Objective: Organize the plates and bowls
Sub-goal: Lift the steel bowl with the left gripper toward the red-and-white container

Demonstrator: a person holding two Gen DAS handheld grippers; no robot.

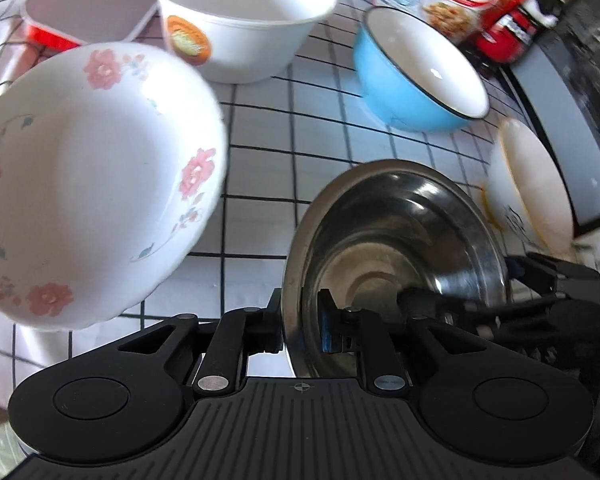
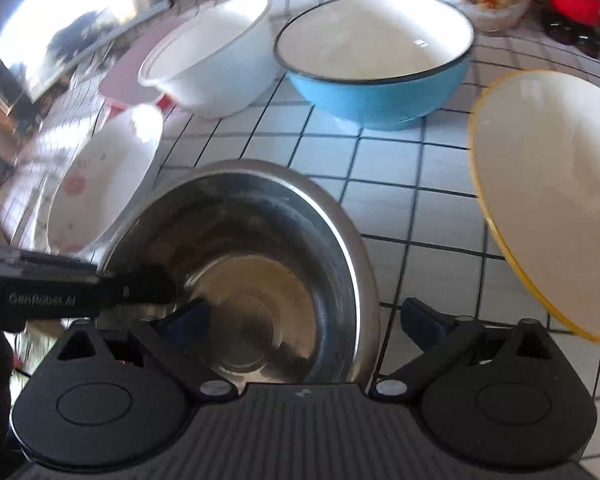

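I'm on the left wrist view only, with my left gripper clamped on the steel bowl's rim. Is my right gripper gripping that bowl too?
Observer: No. The right wrist view shows the right gripper open, with one finger inside the steel bowl and the other outside its rim. Neither one is pressing.
Operator: Is anything in the blue bowl?
Observer: That view shows the whole inside of the blue bowl, and it is empty.
Operator: Does the yellow-rimmed bowl touch the steel one?
Observer: No. The yellow-rimmed bowl sits apart, with bare tiles showing between them.
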